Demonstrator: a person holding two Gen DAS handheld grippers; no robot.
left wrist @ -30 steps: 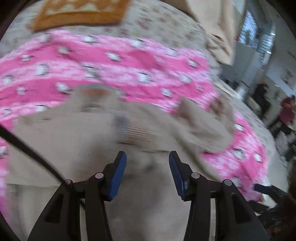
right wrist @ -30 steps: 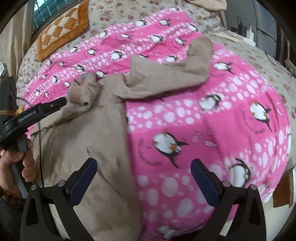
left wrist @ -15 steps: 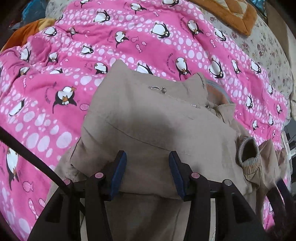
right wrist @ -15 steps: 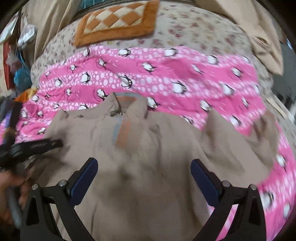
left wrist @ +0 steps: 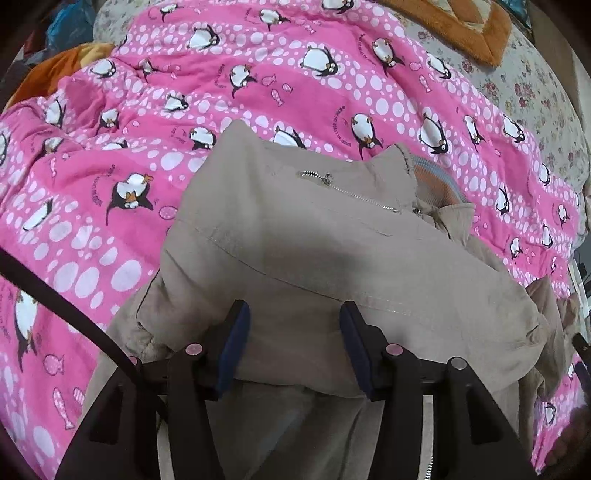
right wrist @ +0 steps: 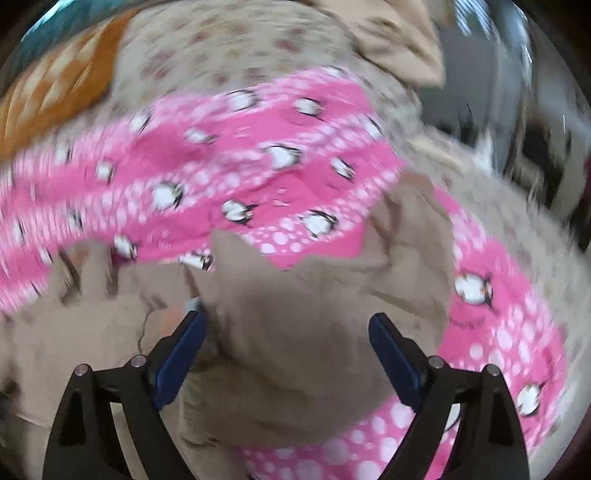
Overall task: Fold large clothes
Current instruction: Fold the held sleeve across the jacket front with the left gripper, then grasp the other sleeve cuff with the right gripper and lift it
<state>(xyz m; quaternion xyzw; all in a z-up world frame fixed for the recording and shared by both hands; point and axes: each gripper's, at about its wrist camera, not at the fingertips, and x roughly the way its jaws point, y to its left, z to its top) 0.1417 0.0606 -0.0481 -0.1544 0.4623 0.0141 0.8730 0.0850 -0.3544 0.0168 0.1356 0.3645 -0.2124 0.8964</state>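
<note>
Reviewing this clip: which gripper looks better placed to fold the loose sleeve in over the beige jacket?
Right, probably. The right gripper has open jaws, just closing a little, over the loose sleeve. The left gripper is at the already folded side of the beige jacket.

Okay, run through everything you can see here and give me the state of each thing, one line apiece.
Beige jacket: lying on the blanket, one side folded over its front, chest zipper closed.
Pink penguin blanket: spread over the bed, rumpled.
Orange cushion: lying flat beyond the blanket.
Left tool: partly closed, a fold of jacket between its pads.
Right tool: open, just been closing, over blurred jacket fabric.
</note>
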